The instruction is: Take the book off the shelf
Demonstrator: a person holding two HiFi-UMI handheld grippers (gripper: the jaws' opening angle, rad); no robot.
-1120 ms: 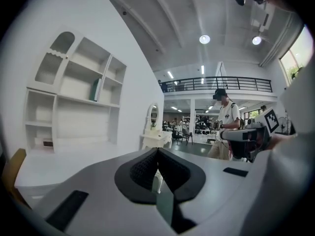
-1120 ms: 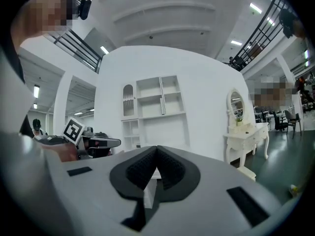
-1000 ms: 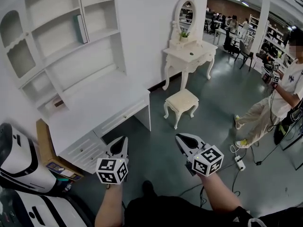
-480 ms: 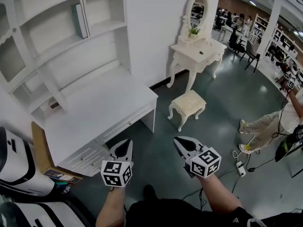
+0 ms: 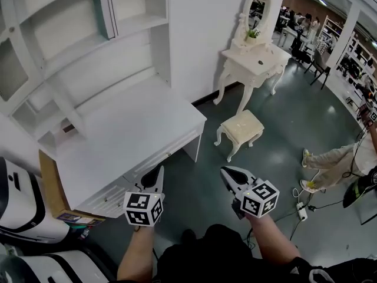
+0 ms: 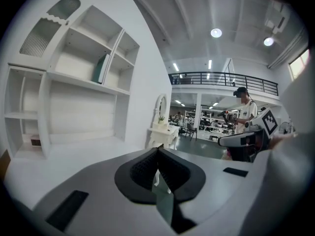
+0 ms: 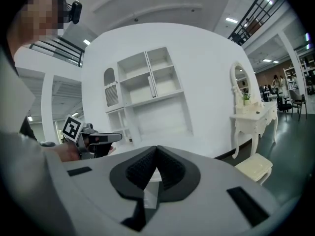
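**Position.** The left gripper point(image 5: 156, 174) and right gripper point(image 5: 229, 174) are held side by side over the floor point(image 5: 194, 187), in front of the white worktop point(image 5: 129, 128). Both are well apart from the shelf point(image 5: 65, 43).

**Jaws.** In each gripper view the two jaws meet at the tips. Nothing is between them, so both grippers are empty.

**Book location.** The teal book point(image 5: 106, 13) stands on the upper shelf. It is at the right end of the wide bay, against the vertical divider point(image 5: 112, 2). The rest of that bay appears bare.

**Orientation.** The book stands on end with its long axis near vertical. The left gripper view shows it leaning slightly, with its top resting on the divider. A narrow edge faces out into the room. I cannot tell whether that edge is the spine or the page edge.

**Assessment of step in hand.** This is judged to be the approach, with the grasp not yet begun. To do it well:
- Part the jaws of one gripper before it reaches the bay.
- Turn that gripper so its jaws straddle the book's thickness.
- Approach level across the worktop and take the outward edge near mid-height.
- Close firmly, then draw the book straight out along the shelf's depth.

A grip taken too near the top risks tipping the book flat.
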